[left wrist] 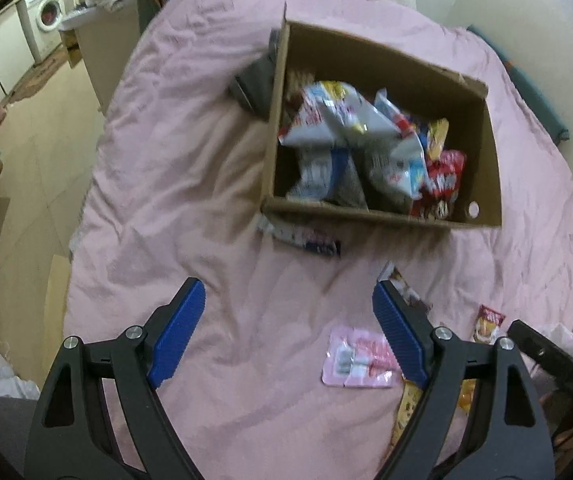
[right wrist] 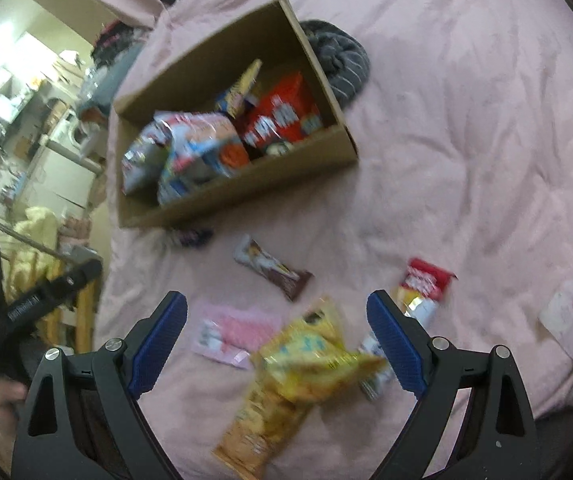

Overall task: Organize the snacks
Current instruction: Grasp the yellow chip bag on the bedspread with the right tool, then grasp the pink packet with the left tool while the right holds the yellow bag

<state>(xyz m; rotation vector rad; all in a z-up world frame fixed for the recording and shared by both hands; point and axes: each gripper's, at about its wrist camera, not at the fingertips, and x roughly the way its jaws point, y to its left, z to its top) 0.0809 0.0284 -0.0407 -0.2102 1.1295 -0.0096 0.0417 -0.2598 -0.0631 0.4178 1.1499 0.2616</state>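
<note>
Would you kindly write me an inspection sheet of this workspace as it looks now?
Surface: pink quilt, rumpled.
Job's things: cardboard box holding snack bags; loose on the quilt lie a yellow bag, pink packet, brown bar and red-and-white packet.
Clutter: grey knitted item beside the box.
Grippers: left tongs open, empty; right tongs open above the yellow bag.
Cables: nothing seen.
Surroundings: washing machine, untidy room.
</note>
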